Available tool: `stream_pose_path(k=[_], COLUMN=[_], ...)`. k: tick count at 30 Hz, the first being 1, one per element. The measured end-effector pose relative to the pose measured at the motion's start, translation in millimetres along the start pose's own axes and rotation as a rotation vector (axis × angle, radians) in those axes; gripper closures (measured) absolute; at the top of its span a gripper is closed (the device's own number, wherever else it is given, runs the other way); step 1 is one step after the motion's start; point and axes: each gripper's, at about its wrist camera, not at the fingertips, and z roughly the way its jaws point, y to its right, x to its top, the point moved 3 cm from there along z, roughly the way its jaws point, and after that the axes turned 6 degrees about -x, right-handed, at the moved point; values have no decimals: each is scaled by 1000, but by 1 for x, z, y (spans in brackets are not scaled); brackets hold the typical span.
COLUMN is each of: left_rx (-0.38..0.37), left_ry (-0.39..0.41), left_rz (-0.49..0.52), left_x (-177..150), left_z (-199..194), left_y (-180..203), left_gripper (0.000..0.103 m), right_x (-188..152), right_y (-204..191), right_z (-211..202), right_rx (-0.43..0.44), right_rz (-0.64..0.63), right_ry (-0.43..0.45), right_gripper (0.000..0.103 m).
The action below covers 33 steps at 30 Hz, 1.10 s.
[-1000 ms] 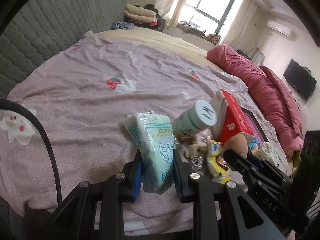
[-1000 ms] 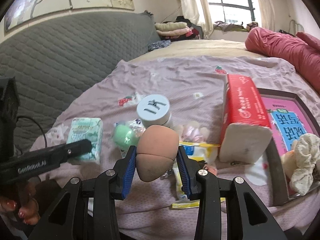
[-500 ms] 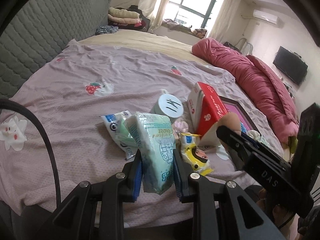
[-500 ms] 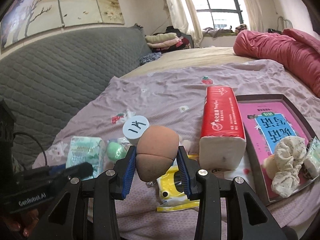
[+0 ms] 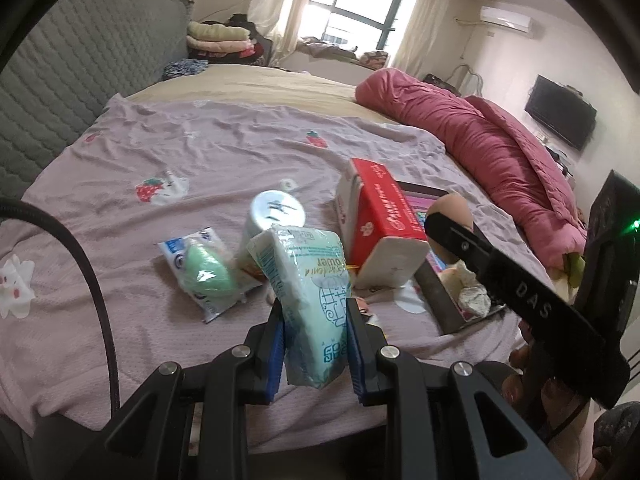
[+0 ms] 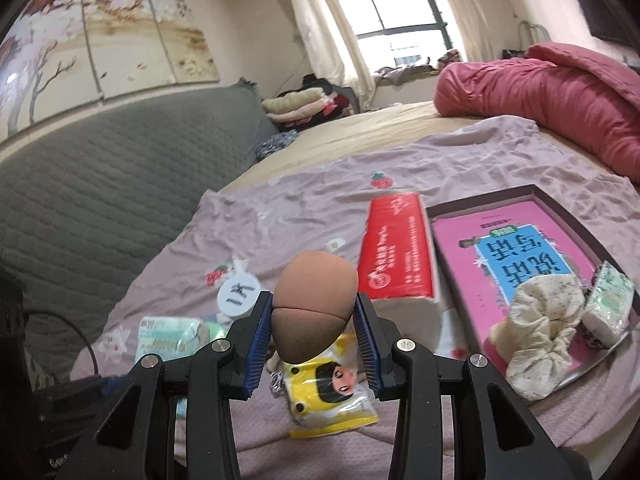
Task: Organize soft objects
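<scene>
My left gripper [image 5: 315,344] is shut on a pale green tissue pack [image 5: 308,292] and holds it above the pink bedsheet. My right gripper [image 6: 316,344] is shut on a brown makeup sponge [image 6: 314,300], held above a yellow packet [image 6: 332,394]. The sponge and the right gripper's arm also show in the left wrist view [image 5: 452,210]. A dark tray [image 6: 560,196] with a pink book holds a cream scrunchie [image 6: 536,328] and a small green pack [image 6: 610,304]. A green sponge in a wrapper [image 5: 206,270] lies on the sheet.
A red-and-white tissue box [image 6: 396,256] lies left of the tray. A white round-lidded jar [image 5: 276,216] stands beside it. A rolled pink quilt [image 5: 480,144] lies at the far right. A grey quilted headboard [image 6: 100,184] is at the left.
Both grippers have lifted and drawn back from the pile with their loads. The right gripper has swung right, so the tray and scrunchie show more fully.
</scene>
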Motion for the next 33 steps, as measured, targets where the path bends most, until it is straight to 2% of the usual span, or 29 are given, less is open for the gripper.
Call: stream_pose_path(k=[10, 21, 26, 33], left_rx=[-70, -110, -134, -171], left_ry=[3, 19, 6, -8], left_rz=[32, 99, 112, 159], left_x=[15, 30, 30, 33], left_z=[9, 19, 28, 43], left_y=[38, 81, 97, 129], left_gripper=[76, 76, 76, 76], right_x=[16, 31, 42, 41], right_y=[34, 62, 82, 140], right_z=[-19, -47, -66, -78], right_rx=[-59, -123, -222, -310], right_rz=[90, 186, 166, 275], right_ry=[69, 155, 207, 207], right_gripper=[62, 62, 62, 62])
